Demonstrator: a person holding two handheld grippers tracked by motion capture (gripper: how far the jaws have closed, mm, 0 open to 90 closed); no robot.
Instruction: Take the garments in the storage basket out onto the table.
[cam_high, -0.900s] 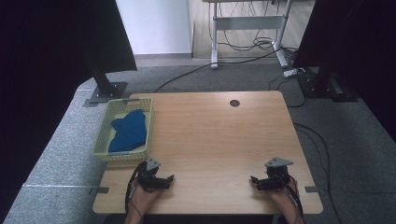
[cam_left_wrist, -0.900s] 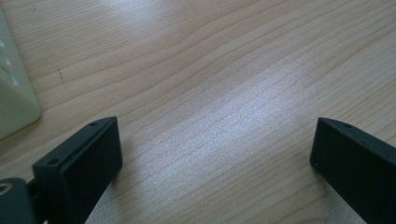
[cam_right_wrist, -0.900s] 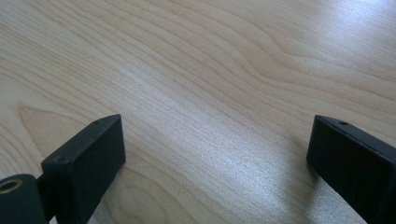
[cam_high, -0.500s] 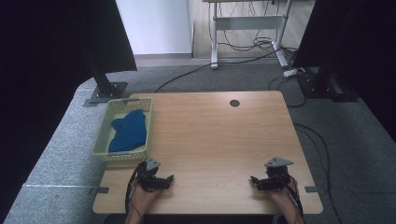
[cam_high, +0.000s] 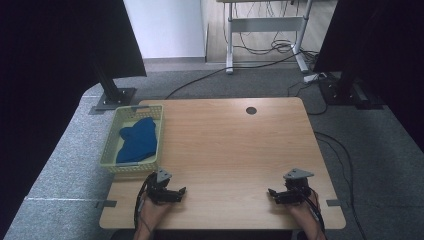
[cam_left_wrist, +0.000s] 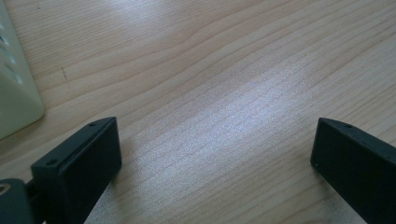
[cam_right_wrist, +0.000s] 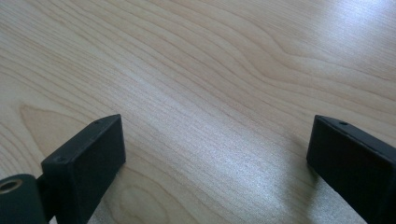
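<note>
a wooden table (cam_high: 235, 150) seen from above. the left gripper (cam_high: 181, 190) rests near the table's 7 o'clock corner and the right gripper (cam_high: 270, 192) near its 5 o'clock corner, each held in a hand at the near edge, tips turned toward each other. both pairs of jaws stand spread wide with only bare wood between them. compared with the pictures from a moment earlier, nothing has shifted: both grippers sit in the same spots. a pale green basket (cam_high: 111, 149) sits at the table's 9 o'clock edge, just beyond the left gripper, and a blue cloth (cam_high: 137, 140) lies inside it, untouched. the work on the cloth likely has not begun.
</note>
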